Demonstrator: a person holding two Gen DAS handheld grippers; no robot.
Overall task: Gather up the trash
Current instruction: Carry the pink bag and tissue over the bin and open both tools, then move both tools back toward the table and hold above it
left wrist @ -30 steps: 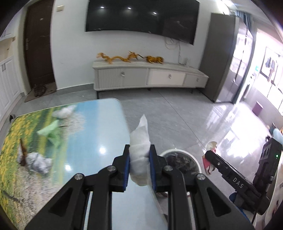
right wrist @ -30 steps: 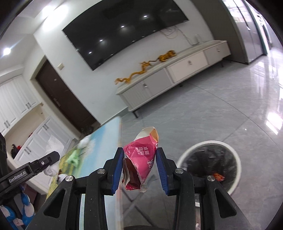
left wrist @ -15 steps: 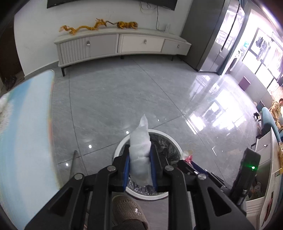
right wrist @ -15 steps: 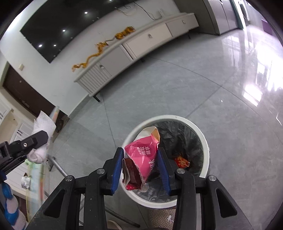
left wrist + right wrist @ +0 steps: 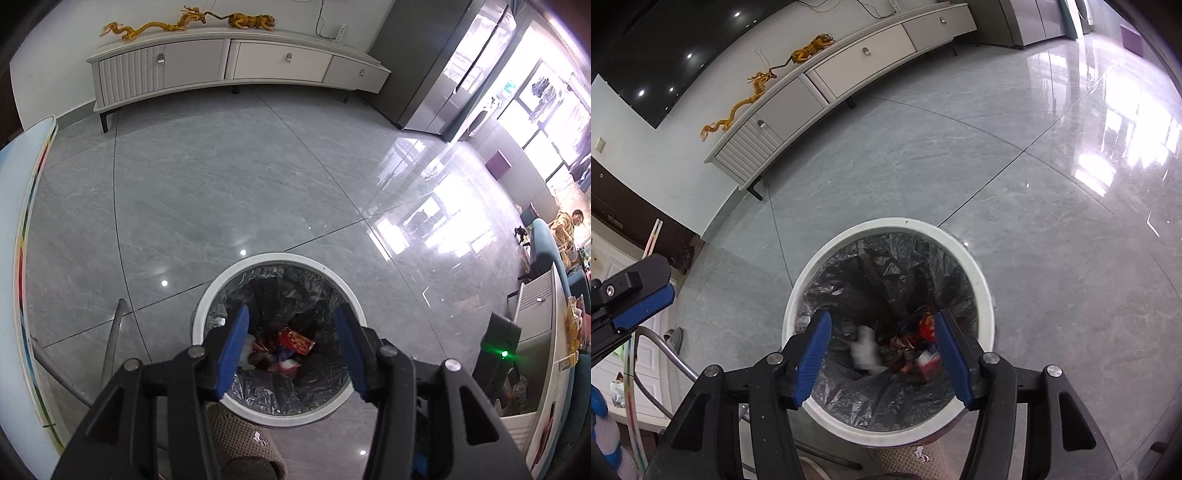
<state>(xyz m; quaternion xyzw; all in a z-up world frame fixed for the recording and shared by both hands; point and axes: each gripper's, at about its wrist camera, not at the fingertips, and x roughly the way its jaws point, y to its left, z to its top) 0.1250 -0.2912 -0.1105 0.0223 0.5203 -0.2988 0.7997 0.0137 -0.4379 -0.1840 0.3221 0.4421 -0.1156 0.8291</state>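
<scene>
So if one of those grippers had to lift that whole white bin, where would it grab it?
Probably the white rim of the bin, from straight above, one finger inside and one outside. The body is far too wide for the open right gripper or left gripper, but the upright rim is a thin edge, though the black liner may slip.

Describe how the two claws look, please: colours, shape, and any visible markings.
Both the left claw and the right claw are matte black linkage frames with silver pivot screws. Each has two long fingers faced with ribbed blue pads. No cables, sleeves or lettering show on them in these views.
</scene>
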